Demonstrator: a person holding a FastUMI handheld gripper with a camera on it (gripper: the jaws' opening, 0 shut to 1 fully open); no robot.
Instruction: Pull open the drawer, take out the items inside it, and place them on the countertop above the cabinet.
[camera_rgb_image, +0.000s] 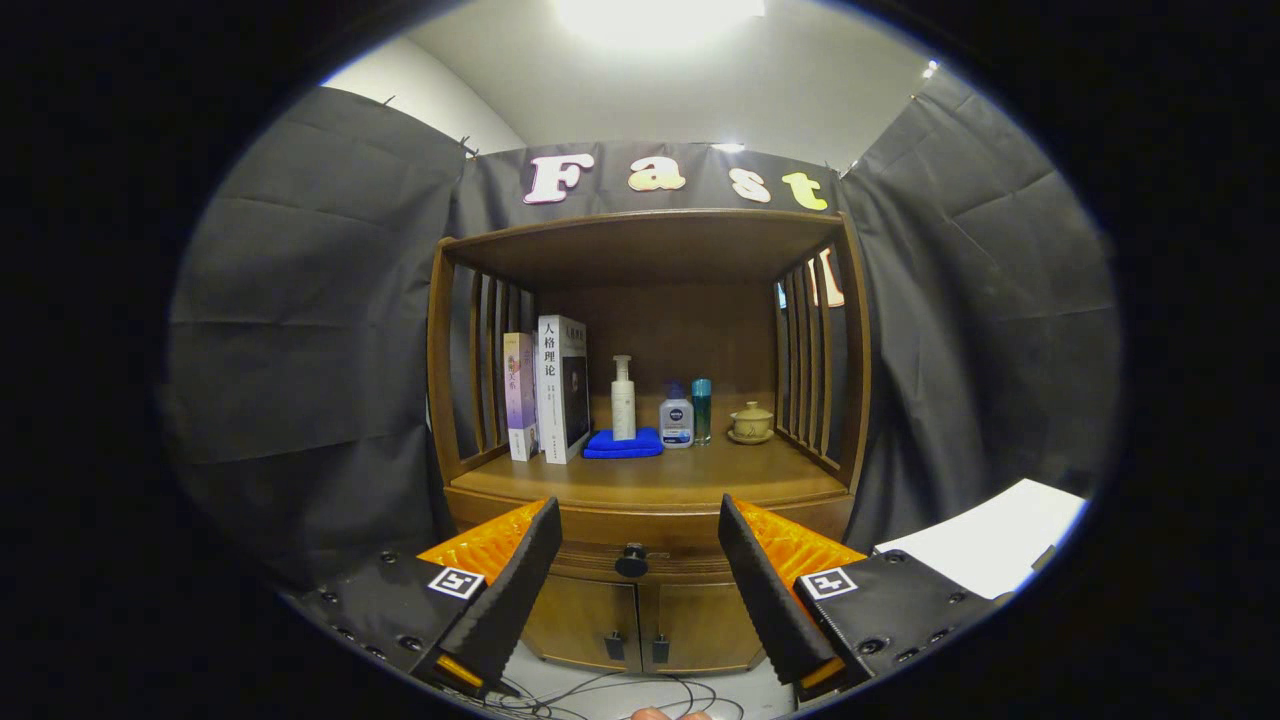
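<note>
A brown wooden cabinet (650, 500) stands ahead against the booth wall. Its drawer (640, 548) is shut, with a dark round knob (631, 561) on its front. My gripper (640, 560) is open, and the knob sits in the gap between its two fingers, still some way beyond them. The countertop (700, 475) above the drawer carries two upright books (548, 390), a white pump bottle (623, 398) on a folded blue cloth (623, 444), a small clear bottle (677, 421), a teal bottle (702, 408) and a small lidded cup (751, 422). The drawer's contents are hidden.
Below the drawer are two small cabinet doors (640, 625) with dark handles. Cables (610, 695) lie on the floor in front. A white sheet (990, 545) lies to the right of the cabinet. Slatted wooden sides (810, 360) and a top board enclose the countertop.
</note>
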